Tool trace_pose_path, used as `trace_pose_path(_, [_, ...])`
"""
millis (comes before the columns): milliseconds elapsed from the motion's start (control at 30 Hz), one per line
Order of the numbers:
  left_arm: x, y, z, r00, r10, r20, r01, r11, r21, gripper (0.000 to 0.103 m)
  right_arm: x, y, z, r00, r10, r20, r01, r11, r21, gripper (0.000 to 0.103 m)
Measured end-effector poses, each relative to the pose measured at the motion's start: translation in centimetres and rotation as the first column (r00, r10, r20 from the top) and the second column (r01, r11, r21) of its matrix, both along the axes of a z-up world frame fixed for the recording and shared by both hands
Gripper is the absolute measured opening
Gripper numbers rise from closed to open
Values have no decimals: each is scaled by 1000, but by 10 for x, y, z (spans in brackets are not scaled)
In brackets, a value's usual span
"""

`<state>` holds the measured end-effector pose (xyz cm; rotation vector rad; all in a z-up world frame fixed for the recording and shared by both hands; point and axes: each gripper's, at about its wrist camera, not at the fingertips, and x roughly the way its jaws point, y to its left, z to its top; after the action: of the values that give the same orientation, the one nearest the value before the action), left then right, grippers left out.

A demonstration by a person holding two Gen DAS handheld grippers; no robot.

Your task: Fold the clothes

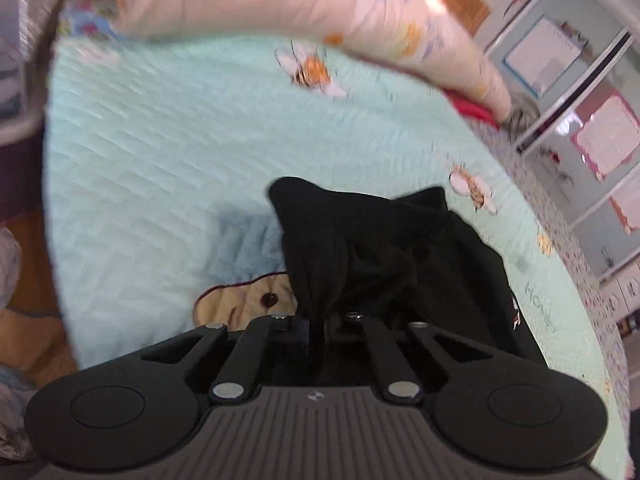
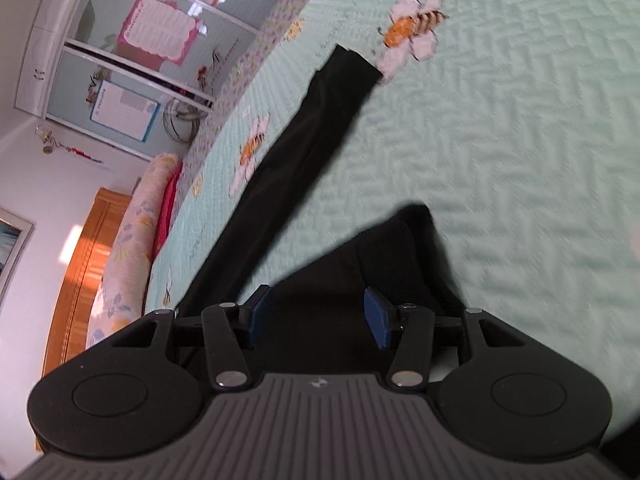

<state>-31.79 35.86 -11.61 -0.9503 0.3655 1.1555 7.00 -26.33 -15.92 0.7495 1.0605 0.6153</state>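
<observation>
Left wrist view: left gripper (image 1: 316,322) has its jaws closed tight, pinching a fold of the black garment (image 1: 384,264); cloth bunches up right at the fingertips and drapes off toward the right edge of the bed. Garment sits on the mint quilted bedspread (image 1: 160,152), partly covering a bear print (image 1: 248,300) on it. Farther out, a bee print (image 1: 310,70), then a floral pillow (image 1: 280,0) along the head end, frame blurred there. Right wrist view: right gripper (image 2: 318,316) jaws stand roughly half open, blue pads (image 2: 376,316) either side of black cloth that lies between them; pads not visibly pressing on it, so nothing gripped. Beyond the fingers one long sleeve or leg (image 2: 296,148) of the same garment lies flat and straight, running out diagonally toward the bedspread's patterned border, its cuff beside a bee print. Past the bed edge: wooden headboard (image 2: 84,260) and glass-fronted cabinet (image 2: 140,52) against the wall.
</observation>
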Motion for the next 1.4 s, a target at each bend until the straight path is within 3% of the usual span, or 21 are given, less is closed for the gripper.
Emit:
trace_pose_path(67, [-10, -13, -1, 1000, 27, 4, -27, 1000, -3, 4, -13, -12, 1, 999, 33, -17, -33, 999, -4, 51])
trace_pose_path(200, [-6, -30, -4, 1000, -9, -11, 9, 999, -42, 8, -37, -40, -7, 999, 42, -13, -42, 999, 1, 52])
trace_pose_path(233, [-3, -34, -4, 1000, -20, -14, 19, 999, -50, 12, -39, -44, -13, 999, 32, -17, -31, 999, 23, 52])
trace_pose_path(267, [-1, -36, -5, 1000, -19, -13, 18, 998, -57, 28, -39, -44, -18, 1000, 21, -21, -21, 999, 41, 52])
trace_pose_path(300, [2, -36, -6, 1000, -17, -8, 16, 998, -62, 50, -39, -44, -23, 1000, 11, -26, -10, 998, 59, 53])
trace_pose_path(333, [4, -37, -6, 1000, -14, -3, 14, 998, -66, 57, -39, -43, -28, 1000, 4, -29, -2, 997, 75, 54])
trace_pose_path(500, [19, -39, -9, 999, -34, -36, 32, 998, -52, 65, -26, -25, -50, 999, -38, -37, 42, 990, 133, 56])
trace_pose_path(567, [19, -43, -6, 998, -40, -42, 39, 998, -39, 60, -19, -22, -51, 997, -55, -49, 62, 986, 157, 55])
trace_pose_path(600, [19, -44, -5, 998, -44, -45, 42, 999, -31, 32, -16, -20, -50, 997, -54, -46, 61, 986, 154, 42])
trace_pose_path(633, [19, -46, -4, 998, -47, -48, 46, 999, -24, 14, -13, -19, -48, 998, -54, -39, 59, 989, 136, 11])
trace_pose_path(667, [19, -48, -3, 997, -50, -51, 49, 999, -16, 5, -10, -20, -44, 998, -60, -26, 62, 992, 114, 8])
trace_pose_path(733, [17, -54, 2, 998, -60, -35, 60, 998, -11, 4, -7, -33, -27, 993, -108, 42, 103, 989, 102, 6])
trace_pose_path(867, [18, -82, 13, 991, -131, -5, 131, 991, -6, 4, 0, -70, 8, 957, -238, 164, 231, 971, 62, 5])
trace_pose_path(933, [20, -93, 10, 987, -160, -3, 160, 987, -16, 6, 5, -82, 11, 951, -270, 153, 265, 963, 49, 7])
trace_pose_path(967, [20, -93, 5, 987, -158, 1, 158, 987, -36, 12, 8, -83, 8, 954, -271, 125, 269, 963, 33, 11])
trace_pose_path(1000, [20, -92, 0, 988, -154, 5, 154, 986, -58, 29, 9, -82, 2, 960, -263, 91, 264, 965, 5, 18])
trace_pose_path(1033, [19, -89, -4, 991, -137, 10, 137, 987, -80, 39, 9, -80, -4, 965, -252, 68, 254, 967, -19, 27])
trace_pose_path(1067, [15, -87, -7, 993, -113, 13, 114, 989, -98, 50, 7, -78, -8, 965, -255, 62, 257, 966, -37, 28])
trace_pose_path(1133, [7, -85, -4, 996, -89, 12, 90, 991, -94, 52, -2, -79, -6, 948, -300, 107, 307, 950, -58, 28])
trace_pose_path(1300, [-16, -78, 28, 997, 69, -35, -68, 997, 31, 55, -16, -86, 25, 869, -390, 306, 428, 901, -67, 38])
trace_pose_path(1400, [-16, -77, 45, 994, 104, -27, -100, 989, 107, 60, -9, -73, 42, 860, -364, 357, 396, 918, -17, 45])
